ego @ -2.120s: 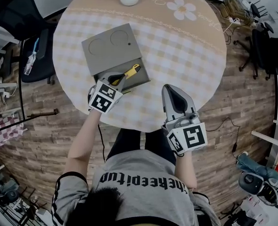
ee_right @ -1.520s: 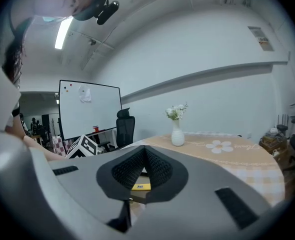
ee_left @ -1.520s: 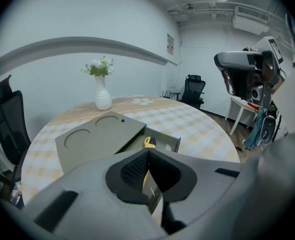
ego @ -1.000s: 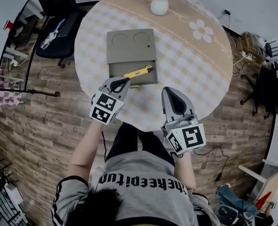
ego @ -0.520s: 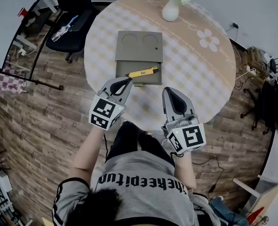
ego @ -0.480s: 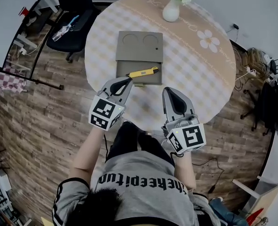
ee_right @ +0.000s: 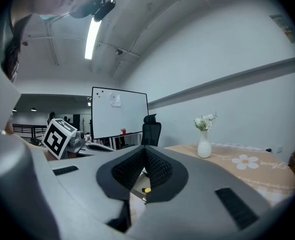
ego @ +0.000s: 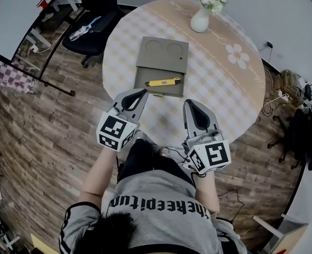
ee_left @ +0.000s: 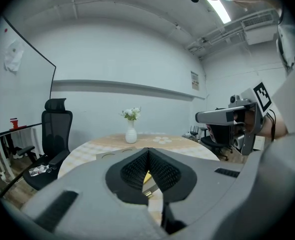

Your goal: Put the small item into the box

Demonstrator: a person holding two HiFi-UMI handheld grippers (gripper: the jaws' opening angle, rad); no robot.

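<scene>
A flat grey-olive box [ego: 163, 52] lies on the round checked table [ego: 219, 83], its open tray facing me. In that tray lies a slim yellow item [ego: 164, 82], touched by neither gripper. My left gripper [ego: 141, 92] hangs over the table's near edge, just short of the tray's front left corner, shut and empty. Level with it on the right, my right gripper [ego: 190, 101] is shut and empty too. In the left gripper view the left gripper [ee_left: 148, 150] has its pads together, with the yellow item [ee_left: 146, 178] showing below them. The right gripper [ee_right: 145, 149] likewise frames the yellow item [ee_right: 146, 189].
A white vase [ego: 201, 20] with flowers stands at the table's far edge. A black office chair [ego: 95, 9] is off the far left of the table. Cables and another chair [ego: 304, 126] lie on the wooden floor to the right.
My left gripper has drawn back from the box toward the table's near edge, leaving the yellow item in the tray. The right gripper has stayed put. The head view has shifted.
</scene>
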